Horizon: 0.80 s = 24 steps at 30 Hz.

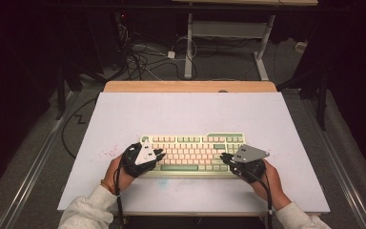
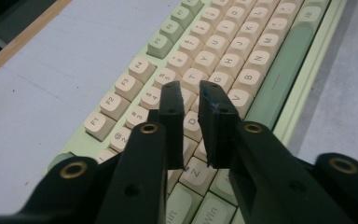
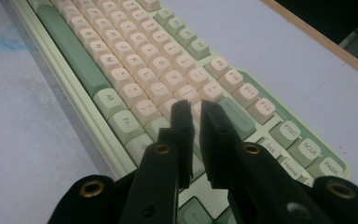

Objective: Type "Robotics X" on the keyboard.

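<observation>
High view: a green and cream keyboard (image 1: pixel 193 153) is seen at lower centre of the frame, lying flat on the white table top (image 1: pixel 190 112), long side parallel to the near edge. The left gripper (image 1: pixel 161 153) is held at the keyboard's left end, the right gripper (image 1: pixel 223 156) at its right end; both are angled inward over the keys. A bare wooden strip (image 1: pixel 190 86) is visible along the table's far edge, and floor cables (image 1: pixel 143 57) are seen at upper centre.

Left gripper view: the keyboard (image 2: pixel 214 51) runs from lower centre to upper right. The left gripper (image 2: pixel 189 89) is positioned over the letter keys near D and G. A narrow gap is left between the jaws and nothing is pinched in it. Contact between tips and keycaps cannot be judged.

Right gripper view: the keyboard (image 3: pixel 135 60) runs from upper left to lower right. The right gripper (image 3: pixel 195 106) is held over the keys near the green enter key (image 3: pixel 237 115). Jaws are parted by a thin slit, with nothing gripped. Key contact cannot be told here either.
</observation>
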Tool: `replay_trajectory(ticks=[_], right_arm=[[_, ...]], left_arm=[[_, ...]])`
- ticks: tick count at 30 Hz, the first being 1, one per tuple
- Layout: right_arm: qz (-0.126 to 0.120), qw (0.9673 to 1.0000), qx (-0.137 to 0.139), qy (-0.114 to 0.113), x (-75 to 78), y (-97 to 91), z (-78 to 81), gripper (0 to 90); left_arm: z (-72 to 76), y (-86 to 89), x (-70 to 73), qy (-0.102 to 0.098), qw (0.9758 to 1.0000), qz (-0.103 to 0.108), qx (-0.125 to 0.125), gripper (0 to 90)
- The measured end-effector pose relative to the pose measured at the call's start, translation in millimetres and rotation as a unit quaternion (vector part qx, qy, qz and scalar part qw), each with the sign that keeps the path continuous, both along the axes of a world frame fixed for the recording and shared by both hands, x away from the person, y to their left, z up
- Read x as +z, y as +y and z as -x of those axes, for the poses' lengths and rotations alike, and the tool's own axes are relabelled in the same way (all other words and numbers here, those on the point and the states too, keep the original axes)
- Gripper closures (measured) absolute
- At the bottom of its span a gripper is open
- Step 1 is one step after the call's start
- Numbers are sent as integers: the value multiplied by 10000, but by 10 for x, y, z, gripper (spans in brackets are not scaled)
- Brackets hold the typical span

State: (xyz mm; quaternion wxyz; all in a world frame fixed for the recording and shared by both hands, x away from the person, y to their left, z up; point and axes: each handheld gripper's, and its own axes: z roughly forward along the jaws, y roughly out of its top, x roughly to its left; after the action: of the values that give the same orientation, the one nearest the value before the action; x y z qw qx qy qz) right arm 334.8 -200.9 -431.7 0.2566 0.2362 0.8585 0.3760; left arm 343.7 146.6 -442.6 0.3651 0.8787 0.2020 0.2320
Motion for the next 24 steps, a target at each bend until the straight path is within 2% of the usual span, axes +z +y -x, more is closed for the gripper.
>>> replay_trajectory(ticks=[3, 10, 12, 14, 17, 18, 22, 24], right_arm=[[-30, 10000, -18, -21, 9, -6, 5, 822], [-89, 9999, -59, -75, 22, -19, 9, 747], [-118, 9999, -66, -100, 26, -23, 10, 705], [-145, 9998, -65, -106, 26, -26, 10, 633], [-171, 9997, -67, -141, 18, -22, 13, 535], [-181, 9997, -74, -156, 17, -22, 14, 498], [-233, 9995, -102, -206, 10, -22, 13, 386], [-243, 9993, -152, -238, 7, -23, 9, 336]], left_arm=[[5, -1, 6, -95, 9999, -24, 47, 704], [-12, 19, 20, -122, 9997, 100, 197, 486], [-11, 23, 19, -132, 9996, 122, 210, 469], [-9, 21, 19, -166, 9995, 111, 252, 420], [2, 21, 23, -241, 9991, 147, 326, 397], [2, 19, 23, -239, 9990, 135, 355, 338], [6, 13, 4, -228, 9992, 96, 320, 332], [10, 2, -4, -262, 9989, 65, 391, 260]])
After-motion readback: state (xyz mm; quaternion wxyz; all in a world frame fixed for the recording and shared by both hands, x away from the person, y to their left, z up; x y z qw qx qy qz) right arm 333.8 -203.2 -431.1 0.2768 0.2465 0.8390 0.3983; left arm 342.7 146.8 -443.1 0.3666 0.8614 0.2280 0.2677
